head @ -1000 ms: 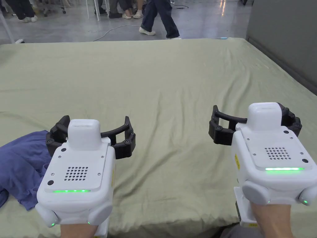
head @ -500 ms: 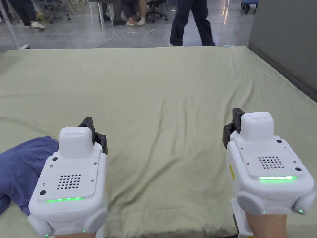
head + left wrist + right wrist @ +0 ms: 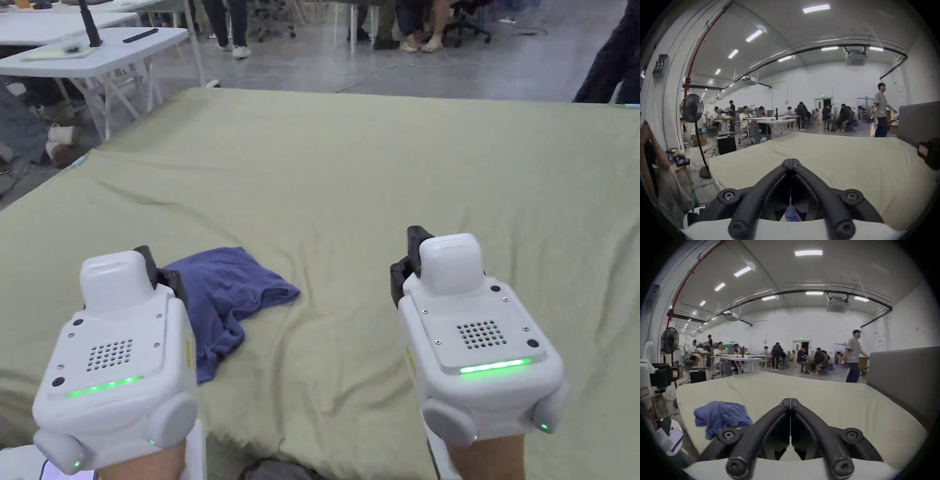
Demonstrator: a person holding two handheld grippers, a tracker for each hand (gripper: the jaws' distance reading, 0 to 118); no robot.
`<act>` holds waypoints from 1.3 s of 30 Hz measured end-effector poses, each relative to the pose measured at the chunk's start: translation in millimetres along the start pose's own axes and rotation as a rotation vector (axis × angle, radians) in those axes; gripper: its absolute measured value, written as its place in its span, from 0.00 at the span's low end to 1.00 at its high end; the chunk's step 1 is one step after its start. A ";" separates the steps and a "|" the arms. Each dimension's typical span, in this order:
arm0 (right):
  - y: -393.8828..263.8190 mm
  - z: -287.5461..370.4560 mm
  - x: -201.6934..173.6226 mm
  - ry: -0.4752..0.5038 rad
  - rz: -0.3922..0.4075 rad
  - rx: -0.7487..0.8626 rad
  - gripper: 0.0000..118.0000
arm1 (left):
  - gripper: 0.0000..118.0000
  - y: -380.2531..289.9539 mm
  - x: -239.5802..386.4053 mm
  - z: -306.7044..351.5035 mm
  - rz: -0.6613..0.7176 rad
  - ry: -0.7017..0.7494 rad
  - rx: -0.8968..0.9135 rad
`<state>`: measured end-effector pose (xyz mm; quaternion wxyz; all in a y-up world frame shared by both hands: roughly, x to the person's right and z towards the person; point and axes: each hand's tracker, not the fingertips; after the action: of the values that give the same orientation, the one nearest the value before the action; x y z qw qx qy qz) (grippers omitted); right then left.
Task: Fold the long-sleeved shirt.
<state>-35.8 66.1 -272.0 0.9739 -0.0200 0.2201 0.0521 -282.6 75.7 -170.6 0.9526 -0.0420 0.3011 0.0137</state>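
A wide bed (image 3: 350,175) covered in a pale green sheet takes up most of the head view, its surface lightly creased. Beyond its far edge lies a grey floor (image 3: 475,69) with white tables (image 3: 94,53) at the left and people sitting and standing farther back. A black standing fan (image 3: 692,112) is off the bed's left side in the left gripper view, and a grey panel (image 3: 903,369) rises along the bed's right side in the right gripper view.

The shirt (image 3: 231,300), blue and crumpled in a loose heap, lies on the sheet near the bed's near edge, left of centre. It is unfolded, with no sleeve laid out clearly.

The left gripper (image 3: 164,275) is held just over the near left part of the shirt, its jaws pressed together with the tips meeting; nothing is caught between them. The right gripper (image 3: 406,259) hangs above bare sheet, well apart from the shirt, its jaws likewise brought together on nothing. Each gripper's white body shows a green light strip.
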 end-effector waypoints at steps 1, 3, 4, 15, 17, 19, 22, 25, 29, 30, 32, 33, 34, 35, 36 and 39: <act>0.0 -1.3 -3.3 0.014 0.005 0.000 0.00 | 0.00 0.7 1.8 -4.0 -0.012 0.007 -0.022; 1.2 -7.2 -7.1 0.025 0.009 -0.006 0.00 | 0.00 2.8 4.1 -16.4 -0.073 0.002 -0.115; 1.2 -8.7 -7.8 0.036 0.009 -0.008 0.00 | 0.10 3.7 3.4 -28.5 -0.080 -0.012 -0.180; -16.1 -32.3 -25.6 0.095 -0.004 -0.079 0.00 | 0.80 -55.6 -20.9 -229.9 -0.016 -0.030 -0.921; -21.0 -37.1 -26.3 0.102 0.007 -0.102 0.00 | 0.80 -74.6 -18.5 -242.2 -0.023 -0.045 -0.989; -24.3 -43.4 -26.0 0.105 0.006 -0.118 0.00 | 0.78 -90.9 -14.3 -248.9 -0.062 -0.059 -1.021; -26.8 -49.0 -25.0 0.083 0.002 -0.142 0.00 | 0.36 -92.2 -10.7 -245.4 -0.128 0.021 -1.028; -29.7 -50.0 -22.0 0.085 0.003 -0.146 0.00 | 0.21 -71.6 -14.7 -237.7 -0.043 -0.069 -0.986; -30.2 -47.9 -14.7 0.078 -0.014 -0.149 0.00 | 0.21 -19.6 8.9 -212.6 -0.088 -0.211 -0.828; -30.2 -46.5 -11.5 0.071 -0.017 -0.149 0.00 | 0.21 -5.2 20.1 -205.6 -0.075 -0.239 -0.791; -29.0 -42.1 0.2 0.050 -0.023 -0.145 0.00 | 0.21 21.4 49.9 -192.7 -0.093 -0.337 -0.730; -27.9 -38.4 8.0 0.032 -0.028 -0.141 0.00 | 0.21 31.2 70.1 -186.3 -0.105 -0.393 -0.705; -26.0 -33.1 17.9 0.005 -0.033 -0.134 0.00 | 0.21 38.8 94.4 -179.4 -0.106 -0.444 -0.684; -24.0 -27.7 27.0 -0.020 -0.037 -0.127 0.00 | 0.21 42.4 116.4 -174.1 -0.105 -0.496 -0.678; -21.7 -19.6 40.8 -0.060 -0.044 -0.119 0.00 | 0.21 44.0 145.1 -167.8 -0.103 -0.561 -0.670; -17.3 7.1 80.7 -0.149 -0.063 -0.103 0.00 | 0.21 35.9 228.9 -145.0 -0.107 -0.724 -0.669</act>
<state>41.5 56.8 -300.1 0.9864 -0.0730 0.1435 0.0339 -180.2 98.8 -423.0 0.9298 -0.3533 -0.0725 0.0742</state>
